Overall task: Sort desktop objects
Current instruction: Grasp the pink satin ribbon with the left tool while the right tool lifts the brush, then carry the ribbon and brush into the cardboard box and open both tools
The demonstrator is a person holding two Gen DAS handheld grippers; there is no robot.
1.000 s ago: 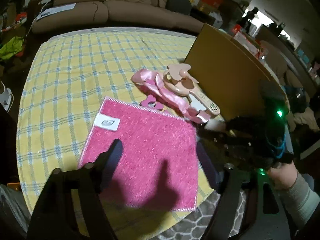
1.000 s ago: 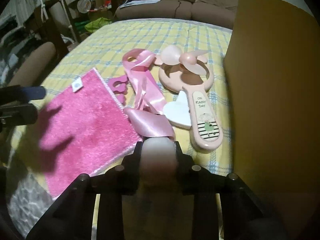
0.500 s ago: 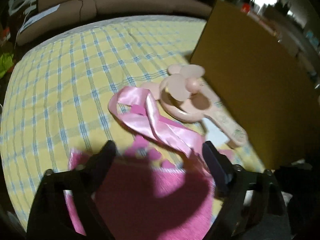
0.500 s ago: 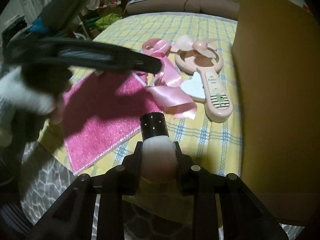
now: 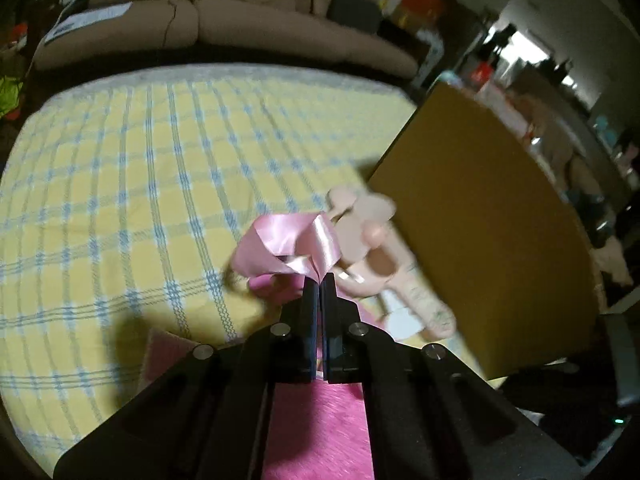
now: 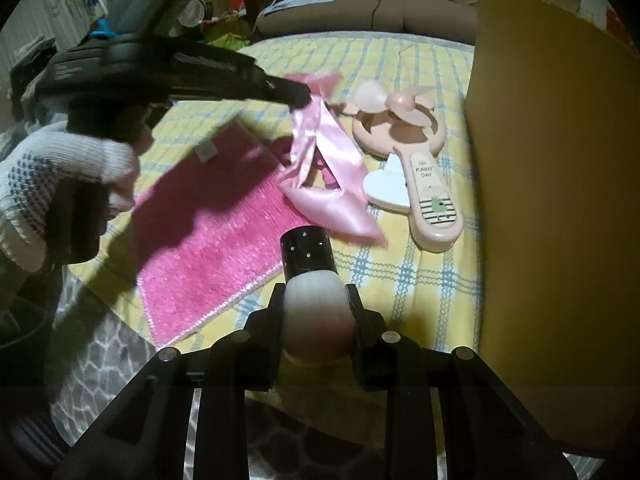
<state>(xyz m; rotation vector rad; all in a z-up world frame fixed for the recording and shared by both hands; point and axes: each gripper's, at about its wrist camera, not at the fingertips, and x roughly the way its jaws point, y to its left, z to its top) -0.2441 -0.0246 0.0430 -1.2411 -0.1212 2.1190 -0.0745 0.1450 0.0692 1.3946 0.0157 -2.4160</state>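
Since a second ago my left gripper has swung across from above the fuzzy magenta square cloth to the glossy pink satin ribbon, and its jaws, wide then, now pinch the ribbon's upper loop and lift it. I see the tall brown cardboard box standing at the right edge of the yellow-and-blue checked tablecloth. Beside the box lies the pale pink handheld fan, with a white heart-shaped piece touching its handle. My right gripper grips a makeup brush with white bristles and a black studded handle, above the cloth's near corner.
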